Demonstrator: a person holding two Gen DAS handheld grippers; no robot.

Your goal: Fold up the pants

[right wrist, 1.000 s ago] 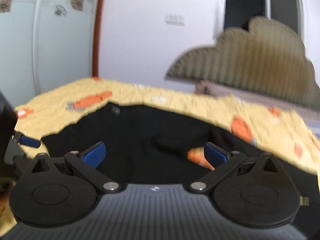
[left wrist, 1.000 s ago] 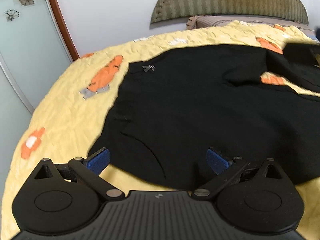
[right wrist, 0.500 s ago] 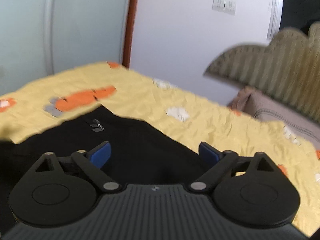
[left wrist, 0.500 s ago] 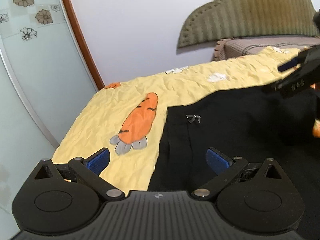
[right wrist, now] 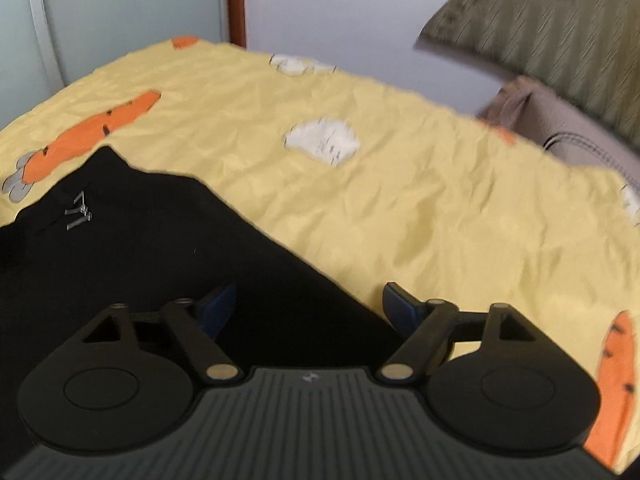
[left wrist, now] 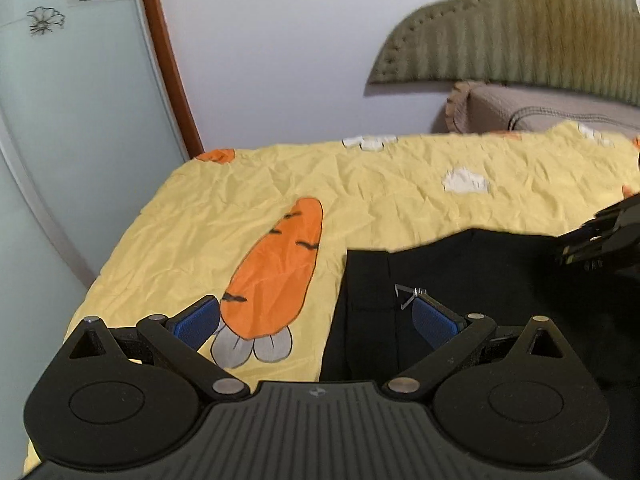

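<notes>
Black pants [left wrist: 480, 280] lie flat on a yellow bedspread [left wrist: 380, 192] with carrot prints. A small metal clasp [left wrist: 408, 292] sits near their upper left corner. My left gripper [left wrist: 316, 320] is open and empty, low over that corner, its jaws straddling the pants' left edge. My right gripper [right wrist: 308, 304] is open and empty over the pants' far edge [right wrist: 168, 248]; its left pad is over black fabric and its right pad is over the bedspread. The right gripper also shows at the right edge of the left wrist view [left wrist: 600, 240].
A padded olive headboard [left wrist: 520, 28] and a beige pillow [left wrist: 540, 108] stand at the back right. A white wall and a frosted glass door [left wrist: 60, 120] with a brown frame lie to the left. The bed's edge runs along the left.
Both grippers have moved toward the pants' far left corner and come lower. The left one now straddles the left edge; the right one has shifted to the far edge. Both stay open.
</notes>
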